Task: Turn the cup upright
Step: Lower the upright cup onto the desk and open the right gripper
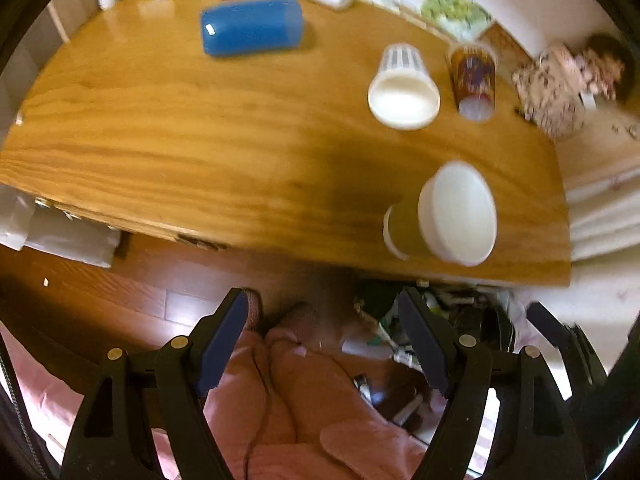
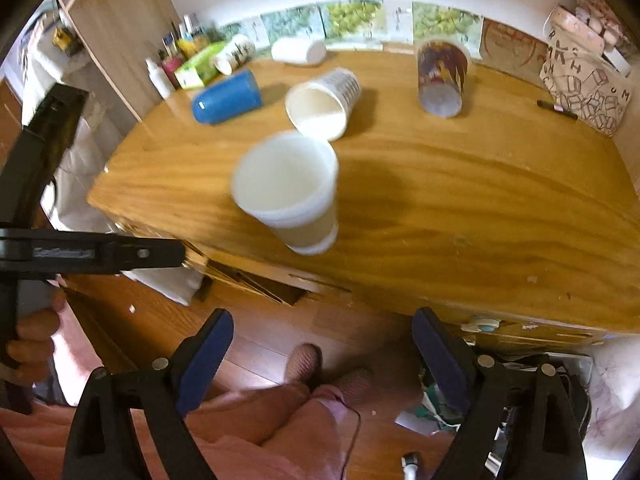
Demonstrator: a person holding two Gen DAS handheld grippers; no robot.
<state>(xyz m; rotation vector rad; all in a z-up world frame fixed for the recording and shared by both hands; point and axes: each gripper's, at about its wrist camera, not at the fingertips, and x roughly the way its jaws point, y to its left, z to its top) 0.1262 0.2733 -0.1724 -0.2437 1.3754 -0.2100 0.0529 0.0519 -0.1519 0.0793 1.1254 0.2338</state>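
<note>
A white paper cup with a brown sleeve (image 2: 290, 190) stands upright near the front edge of the wooden table (image 2: 460, 208), mouth up; it also shows in the left wrist view (image 1: 444, 216). A white striped cup (image 2: 324, 102) (image 1: 403, 88), a blue cup (image 2: 227, 97) (image 1: 252, 26) and a colourful printed cup (image 2: 442, 76) (image 1: 474, 78) lie on their sides. My left gripper (image 1: 324, 344) and right gripper (image 2: 322, 358) are both open and empty, held in front of the table over the floor.
Two more white cups (image 2: 298, 51) lie at the table's back by a green box (image 2: 200, 65) and bottles. A patterned bag (image 2: 584, 88) and a marker (image 2: 556, 109) sit at the right. The person's legs and feet (image 2: 304, 360) are below the grippers.
</note>
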